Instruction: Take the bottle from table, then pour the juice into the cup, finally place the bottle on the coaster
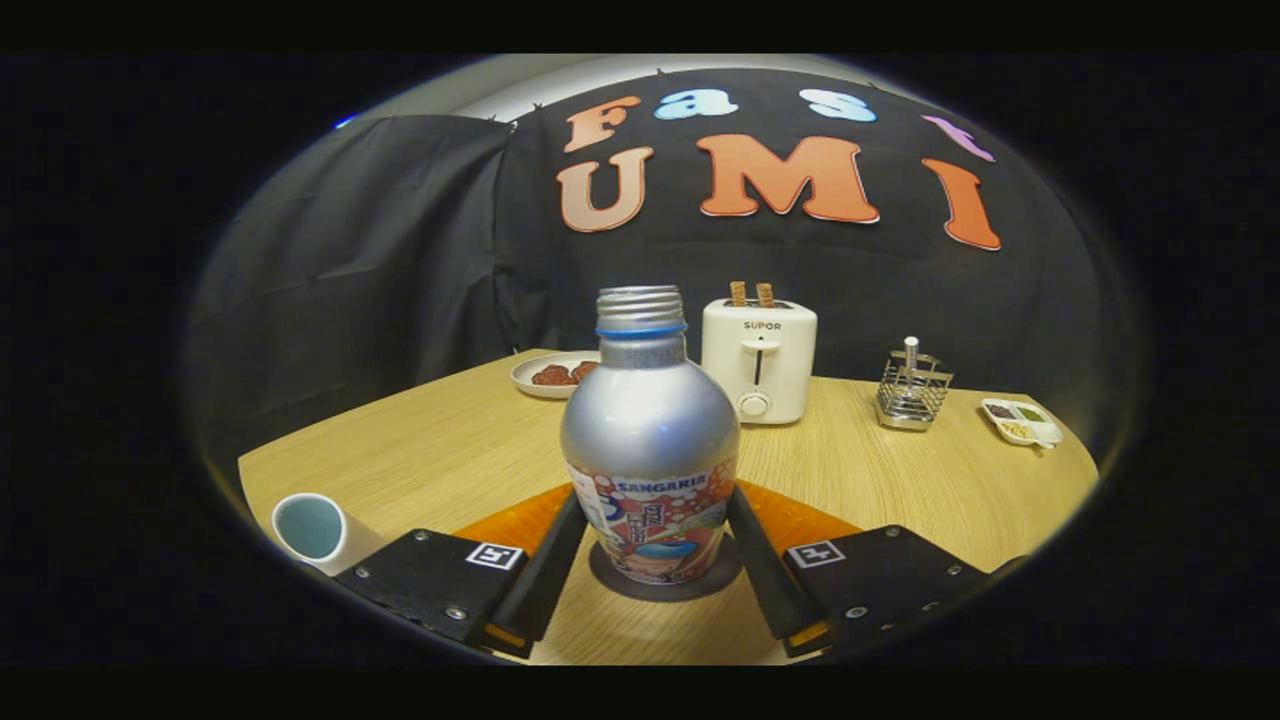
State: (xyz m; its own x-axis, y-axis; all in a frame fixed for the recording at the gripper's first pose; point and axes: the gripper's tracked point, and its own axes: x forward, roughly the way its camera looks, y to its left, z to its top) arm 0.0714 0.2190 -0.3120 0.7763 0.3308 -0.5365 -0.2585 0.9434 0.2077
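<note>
- The bottle [650,440] stands upright on the dark coaster [610,578], uncapped, between the fingers.
- The gripper [655,535] flanks the bottle's lower body, both fingers seeming to touch its sides; whether they grip or have loosened, I cannot tell.
- The cup [312,528] stands near, beside the left finger; its contents are unclear.
- Judging by this, the placing looks all but done, with only letting go and backing off left.
- Beyond on the table [430,440]: a plate [545,376], toaster [759,360], wire rack [911,390].

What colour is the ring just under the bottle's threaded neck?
Blue, seen clearest in the gripper view: the ring circles the silver bottle between the claw's fingers.
</note>
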